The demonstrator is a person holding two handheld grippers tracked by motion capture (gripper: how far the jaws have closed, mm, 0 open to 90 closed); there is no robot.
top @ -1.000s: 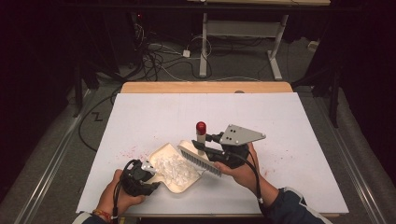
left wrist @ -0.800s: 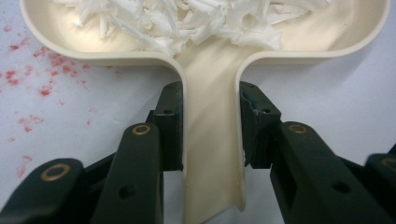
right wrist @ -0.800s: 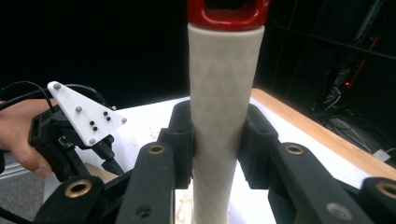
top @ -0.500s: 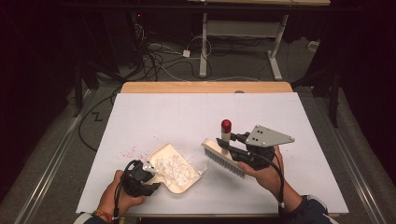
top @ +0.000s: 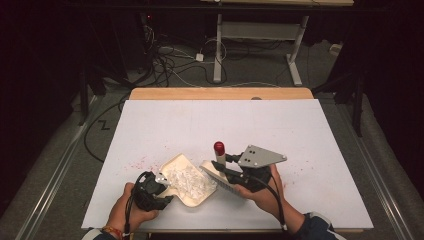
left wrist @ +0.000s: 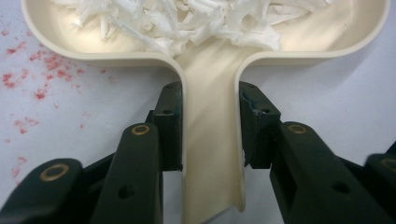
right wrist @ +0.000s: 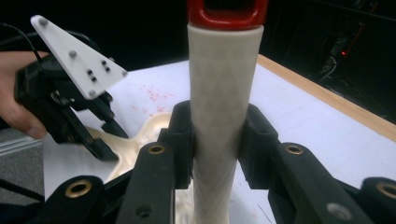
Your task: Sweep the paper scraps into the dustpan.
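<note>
The left tongs [top: 162, 186] are clamped on the flat handle of a cream dustpan [top: 186, 180], a pad [left wrist: 170, 126] pressing each side of it. The pan lies on the white tabletop [top: 280, 125] just ahead of these tongs, its bowl heaped with white shredded paper [top: 187, 179]. Red specks [left wrist: 32, 79] dot the sheet to the left of the pan. The right tongs [top: 227, 167] are clamped on the pale handle of a brush [top: 220, 175], whose red cap [top: 219, 146] points upward. The bristle head hangs below these tongs, at the pan's right edge.
</note>
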